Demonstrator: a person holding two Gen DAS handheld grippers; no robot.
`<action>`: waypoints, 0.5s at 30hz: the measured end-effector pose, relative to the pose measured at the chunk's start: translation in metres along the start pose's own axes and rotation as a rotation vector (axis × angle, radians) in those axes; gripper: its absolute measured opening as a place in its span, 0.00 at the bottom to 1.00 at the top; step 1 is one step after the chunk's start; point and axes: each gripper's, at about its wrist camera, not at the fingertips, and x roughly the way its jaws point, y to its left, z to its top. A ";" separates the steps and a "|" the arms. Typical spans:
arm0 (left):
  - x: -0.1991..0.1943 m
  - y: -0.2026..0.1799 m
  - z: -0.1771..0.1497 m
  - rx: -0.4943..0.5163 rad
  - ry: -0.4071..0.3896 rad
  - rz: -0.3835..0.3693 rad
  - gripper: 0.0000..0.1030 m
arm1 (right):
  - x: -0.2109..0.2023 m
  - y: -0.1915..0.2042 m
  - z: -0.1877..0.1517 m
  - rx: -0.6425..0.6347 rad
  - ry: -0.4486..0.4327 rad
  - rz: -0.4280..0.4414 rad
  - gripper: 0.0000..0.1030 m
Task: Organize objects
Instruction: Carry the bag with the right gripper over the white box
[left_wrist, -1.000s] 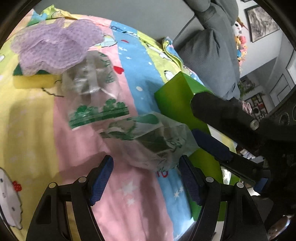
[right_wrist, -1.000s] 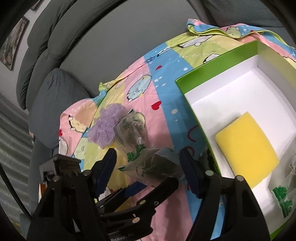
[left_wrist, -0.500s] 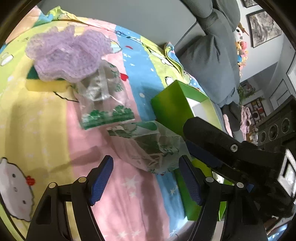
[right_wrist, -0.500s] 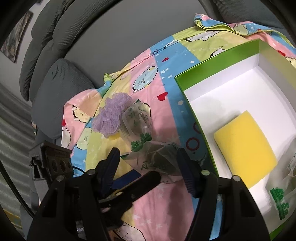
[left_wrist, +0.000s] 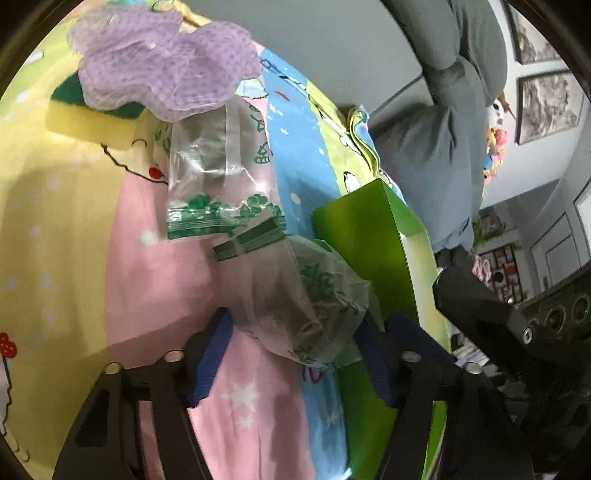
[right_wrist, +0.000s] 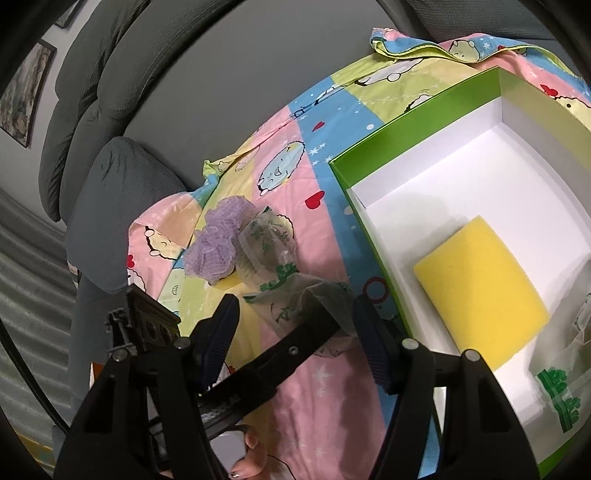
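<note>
Left wrist view shows the left gripper (left_wrist: 295, 354) with its blue pads spread wide on either side of a crumpled clear bag (left_wrist: 310, 306) printed in green. The bag bulges between the pads, but I cannot tell whether either pad actually touches it; nothing looks clamped yet. Just to the right of those pads stands the outer wall of the green box (left_wrist: 369, 236), and the bag lies right against it.

Ahead of the left pads, further along the patchwork blanket (left_wrist: 155, 295), sits a second clear bag (left_wrist: 210, 184), and beyond that a purple mesh cloth (left_wrist: 162, 62) draped over a yellow sponge with a green backing (left_wrist: 70, 118).

From the right wrist view, the right gripper (right_wrist: 295, 343) also hangs spread apart and holds nothing; the left tool's arm crosses between its pads. To the right of it the box's white inside (right_wrist: 461, 177) is open, and already in there are a plain yellow sponge (right_wrist: 480, 291) and, at the near right corner, another green-printed bag (right_wrist: 561, 384).

So I'd say the job is under way but nowhere near finished: two things are in the box, and four are out on the blanket, namely both bags, the purple cloth and the green-backed sponge. The nearest bag looks like the one in hand, and it would need closing on and lifting over the box wall.
</note>
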 end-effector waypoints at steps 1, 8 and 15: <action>-0.001 -0.001 -0.001 0.007 -0.007 -0.007 0.58 | -0.001 0.000 0.000 0.002 -0.001 0.001 0.62; -0.011 -0.020 -0.003 0.083 -0.032 -0.006 0.53 | -0.012 -0.005 0.001 0.013 -0.039 0.017 0.62; -0.034 -0.044 -0.002 0.162 -0.086 -0.011 0.53 | -0.030 -0.014 0.004 0.054 -0.104 0.036 0.61</action>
